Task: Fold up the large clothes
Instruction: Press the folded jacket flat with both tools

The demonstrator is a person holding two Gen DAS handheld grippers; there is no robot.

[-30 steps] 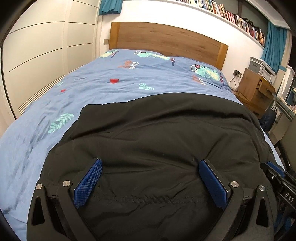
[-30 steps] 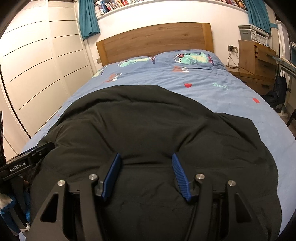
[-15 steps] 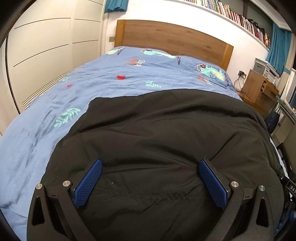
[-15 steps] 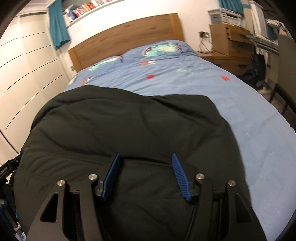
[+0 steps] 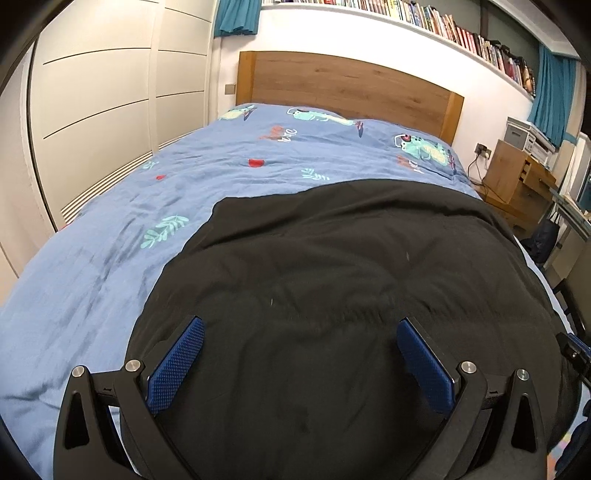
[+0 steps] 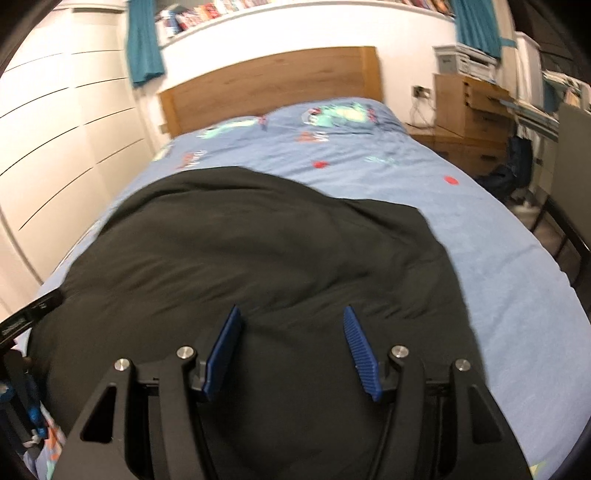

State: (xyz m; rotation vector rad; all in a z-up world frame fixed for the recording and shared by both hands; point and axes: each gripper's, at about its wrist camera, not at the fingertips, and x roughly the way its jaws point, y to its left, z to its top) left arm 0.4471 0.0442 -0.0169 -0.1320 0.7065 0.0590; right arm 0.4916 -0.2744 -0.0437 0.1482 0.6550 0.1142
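A large black garment (image 5: 332,280) lies spread on the near end of a bed with a blue printed duvet (image 5: 258,166). It also shows in the right wrist view (image 6: 258,251). My left gripper (image 5: 300,328) is open wide, its blue pads above the garment's near-left part. My right gripper (image 6: 291,314) is open, narrower, above the garment's near-right part. Neither holds cloth. The left gripper's body (image 6: 26,317) shows at the left edge of the right wrist view.
A wooden headboard (image 5: 343,85) stands at the far end. White wardrobe doors (image 5: 99,110) run along the left. A wooden bedside cabinet (image 5: 517,181) with a printer (image 5: 528,136) and a chair (image 6: 569,229) stand right of the bed. A bookshelf (image 5: 443,26) runs above.
Both grippers have drawn back and swung outward; the right view has turned right, now blurred. More duvet shows beside the garment. The jaws kept their openings.
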